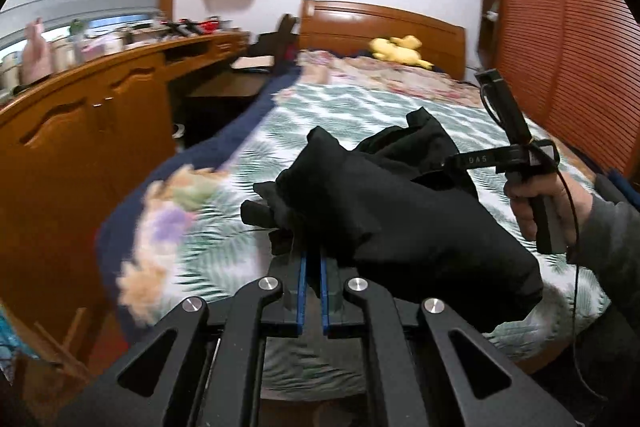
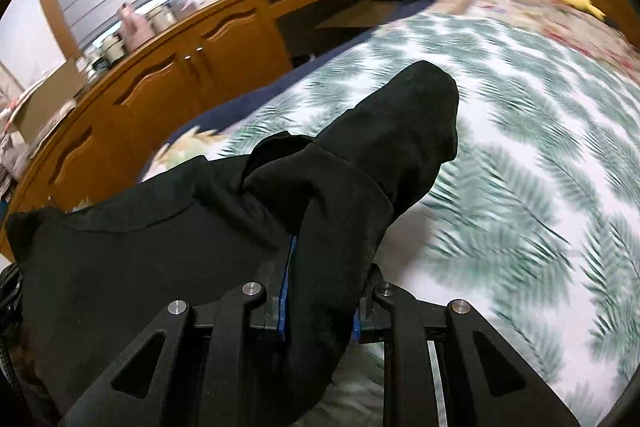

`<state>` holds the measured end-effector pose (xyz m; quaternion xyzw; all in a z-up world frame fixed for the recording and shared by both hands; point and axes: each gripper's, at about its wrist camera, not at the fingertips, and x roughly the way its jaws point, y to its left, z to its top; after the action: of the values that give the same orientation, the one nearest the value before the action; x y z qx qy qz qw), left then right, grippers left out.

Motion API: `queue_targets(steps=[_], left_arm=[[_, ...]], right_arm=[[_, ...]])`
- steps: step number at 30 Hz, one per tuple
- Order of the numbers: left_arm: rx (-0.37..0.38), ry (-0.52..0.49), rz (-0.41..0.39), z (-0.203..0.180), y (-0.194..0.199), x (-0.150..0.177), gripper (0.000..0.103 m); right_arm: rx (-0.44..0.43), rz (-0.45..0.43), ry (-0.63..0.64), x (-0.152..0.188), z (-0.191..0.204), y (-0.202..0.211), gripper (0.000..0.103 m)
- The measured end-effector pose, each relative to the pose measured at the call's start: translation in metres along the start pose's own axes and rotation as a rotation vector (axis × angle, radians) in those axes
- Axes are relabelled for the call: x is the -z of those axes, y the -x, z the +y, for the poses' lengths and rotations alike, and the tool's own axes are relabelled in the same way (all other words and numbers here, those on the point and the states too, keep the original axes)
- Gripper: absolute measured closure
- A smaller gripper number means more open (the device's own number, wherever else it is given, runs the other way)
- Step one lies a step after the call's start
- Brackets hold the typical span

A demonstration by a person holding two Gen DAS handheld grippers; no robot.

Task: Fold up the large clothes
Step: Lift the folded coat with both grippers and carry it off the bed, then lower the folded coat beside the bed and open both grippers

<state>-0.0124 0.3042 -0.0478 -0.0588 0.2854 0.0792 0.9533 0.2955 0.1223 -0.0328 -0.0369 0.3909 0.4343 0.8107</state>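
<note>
The bed (image 1: 360, 107) with its leaf-print quilt fills the space ahead of and under both claws, wooden cabinets (image 1: 100, 131) running off to the left of them. A big black garment (image 1: 400, 211) hangs bunched up in the air over the quilt, stretched between the two claws. The left gripper (image 1: 313, 259) is clenched on one bunch of it, the right gripper (image 2: 320, 267) has fabric pinched between its blue pads and draped forward over the tips — way out past both, a yellow plush toy (image 1: 400, 51) sits by the headboard.
</note>
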Motion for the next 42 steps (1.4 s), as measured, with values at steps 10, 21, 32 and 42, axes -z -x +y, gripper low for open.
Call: queue_targets(steps=[10, 21, 32, 42], left_arm=[[-0.113, 0.098, -0.015, 0.077, -0.002, 0.004, 0.097], [-0.207, 0.140, 0.000, 0.121, -0.019, 0.008, 0.097], [-0.284, 0.116, 0.108, 0.126, -0.051, 0.035, 0.097], [-0.283, 0.180, 0.073, 0.144, -0.021, 0.041, 0.020]], right_arm=[[0.033, 0.017, 0.136, -0.046, 0.080, -0.086, 0.081], [0.099, -0.081, 0.198, -0.093, 0.131, -0.136, 0.080], [0.256, 0.030, 0.374, -0.059, 0.159, -0.183, 0.046], [0.079, -0.033, 0.400, -0.025, 0.169, -0.149, 0.041]])
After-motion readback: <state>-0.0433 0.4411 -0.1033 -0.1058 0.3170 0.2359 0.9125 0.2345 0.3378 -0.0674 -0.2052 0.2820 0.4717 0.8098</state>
